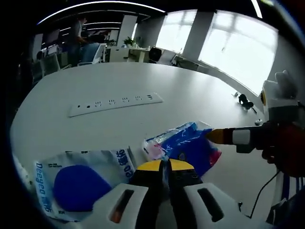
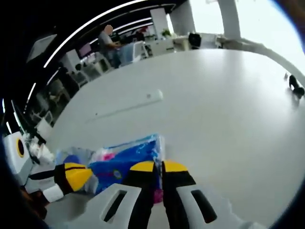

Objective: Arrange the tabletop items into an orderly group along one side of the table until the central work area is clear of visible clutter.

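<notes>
A blue and pink tissue packet [image 1: 188,145] lies on the white table [image 1: 143,78], just beyond my left gripper [image 1: 164,165], whose yellow-tipped jaws stand shut with nothing between them. My right gripper [image 1: 215,136] comes in from the right and meets the packet's far corner. In the right gripper view the same packet [image 2: 121,162] lies left of my right gripper [image 2: 158,167]. Its jaws are shut, with the packet's pink edge caught between them. The left gripper [image 2: 71,176] sits at the packet's other end. A white wipes pack [image 1: 81,183] with a blue oval lies to the left.
A long white power strip [image 1: 114,104] is set into the table's middle [image 2: 126,107]. A small black object [image 1: 245,101] lies near the far right edge [image 2: 295,86]. Office desks, chairs and a person stand beyond the table. A cable hangs at the lower right.
</notes>
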### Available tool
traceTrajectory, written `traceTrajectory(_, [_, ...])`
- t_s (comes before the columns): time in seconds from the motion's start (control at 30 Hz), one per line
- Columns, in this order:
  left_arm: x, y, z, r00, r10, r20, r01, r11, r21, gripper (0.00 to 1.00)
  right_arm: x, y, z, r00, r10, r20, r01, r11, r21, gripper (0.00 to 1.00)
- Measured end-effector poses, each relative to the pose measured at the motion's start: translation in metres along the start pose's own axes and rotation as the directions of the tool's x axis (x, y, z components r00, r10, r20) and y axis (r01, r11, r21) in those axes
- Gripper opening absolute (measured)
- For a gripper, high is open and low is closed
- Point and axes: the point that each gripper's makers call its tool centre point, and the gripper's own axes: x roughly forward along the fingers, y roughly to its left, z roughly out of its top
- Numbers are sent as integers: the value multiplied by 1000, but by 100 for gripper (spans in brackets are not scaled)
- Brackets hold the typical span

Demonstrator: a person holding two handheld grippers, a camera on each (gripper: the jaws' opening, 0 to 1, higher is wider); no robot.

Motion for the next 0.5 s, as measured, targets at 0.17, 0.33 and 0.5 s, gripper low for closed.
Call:
traceTrajectory(0.17, [3,1,1,1000,10,4,-10,1000,11,3,6,0,-1,1000,5,-8,-5,1000,-16,1])
traceTrajectory(0.33, [4,3,1,1000,10,-2,-10,1000,10,3,8,-2,-3,1000,3,-16,-3,1000,-10,1])
traceTrajectory(0.5, [5,5,-1,1000,15,-3,-15,1000,5,4,10,1,-7,1000,5,-28,-5,1000,-23,1])
